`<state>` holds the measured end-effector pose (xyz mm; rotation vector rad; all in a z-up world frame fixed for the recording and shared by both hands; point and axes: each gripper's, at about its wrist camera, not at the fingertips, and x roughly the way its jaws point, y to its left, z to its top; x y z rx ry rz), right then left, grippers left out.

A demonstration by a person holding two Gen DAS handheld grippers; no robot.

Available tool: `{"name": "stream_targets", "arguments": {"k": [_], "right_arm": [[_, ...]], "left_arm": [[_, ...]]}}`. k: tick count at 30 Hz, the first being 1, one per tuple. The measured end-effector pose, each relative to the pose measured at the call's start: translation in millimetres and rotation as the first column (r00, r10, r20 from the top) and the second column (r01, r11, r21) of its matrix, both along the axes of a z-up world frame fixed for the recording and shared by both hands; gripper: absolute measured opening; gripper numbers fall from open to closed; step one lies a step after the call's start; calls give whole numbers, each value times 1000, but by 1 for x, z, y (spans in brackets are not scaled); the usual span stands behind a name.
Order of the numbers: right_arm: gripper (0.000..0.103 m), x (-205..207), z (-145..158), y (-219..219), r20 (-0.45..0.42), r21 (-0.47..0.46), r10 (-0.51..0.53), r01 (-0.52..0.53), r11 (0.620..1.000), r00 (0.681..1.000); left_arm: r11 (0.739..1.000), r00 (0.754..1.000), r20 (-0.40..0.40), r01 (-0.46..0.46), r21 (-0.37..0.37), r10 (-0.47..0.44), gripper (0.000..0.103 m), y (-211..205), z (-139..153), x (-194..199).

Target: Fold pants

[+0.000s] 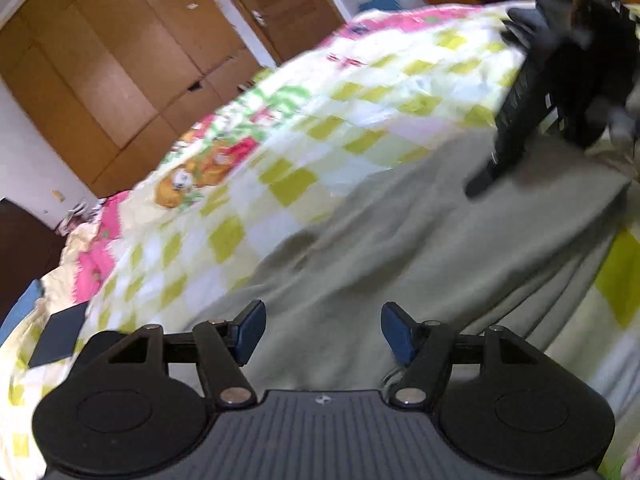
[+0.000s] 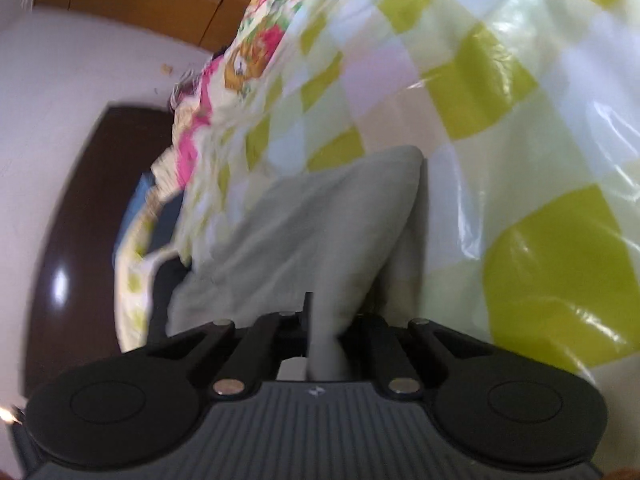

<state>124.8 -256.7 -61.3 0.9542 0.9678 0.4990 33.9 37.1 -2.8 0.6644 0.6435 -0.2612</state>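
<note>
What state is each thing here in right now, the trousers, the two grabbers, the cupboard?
Pants: spread on the bed, one edge pinched and lifted.
Left gripper: open, empty, above the pants.
Right gripper: shut on the pants.
Bedspread: lying under the pants.
Wardrobe doors: closed.

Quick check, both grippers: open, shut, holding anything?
Left gripper: open, nothing between its jaws, poised over the grey-green pants.
Right gripper: shut on a fold of the pants.
</note>
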Motion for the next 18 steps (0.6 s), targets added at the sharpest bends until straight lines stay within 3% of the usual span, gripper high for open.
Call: {"name": "stream_targets", "arguments": {"k": [2, 3, 6, 12, 18], "right_arm": [[5, -3, 7, -12, 38, 15, -16, 15, 1000, 999], [5, -5, 11, -19, 50, 8, -21, 21, 1000, 999], [5, -11, 18, -44, 64, -11, -63, 64, 998, 996], [5, -25, 46, -105, 88, -98, -207, 216, 972, 974], [5, -29, 92, -101, 152, -229, -172, 204, 952, 973]], "left_arm": [[1000, 996, -86, 9, 7, -9, 75, -16, -16, 9], [1000, 994, -110, 18, -3, -19, 68, -23, -22, 11], [998, 991, -116, 62, -3, -62, 55, -58, -26, 2], [977, 975, -117, 177, -120, -191, 56, -115, -18, -1], [966, 970, -97, 204, -158, -221, 60, -133, -13, 2]]}}
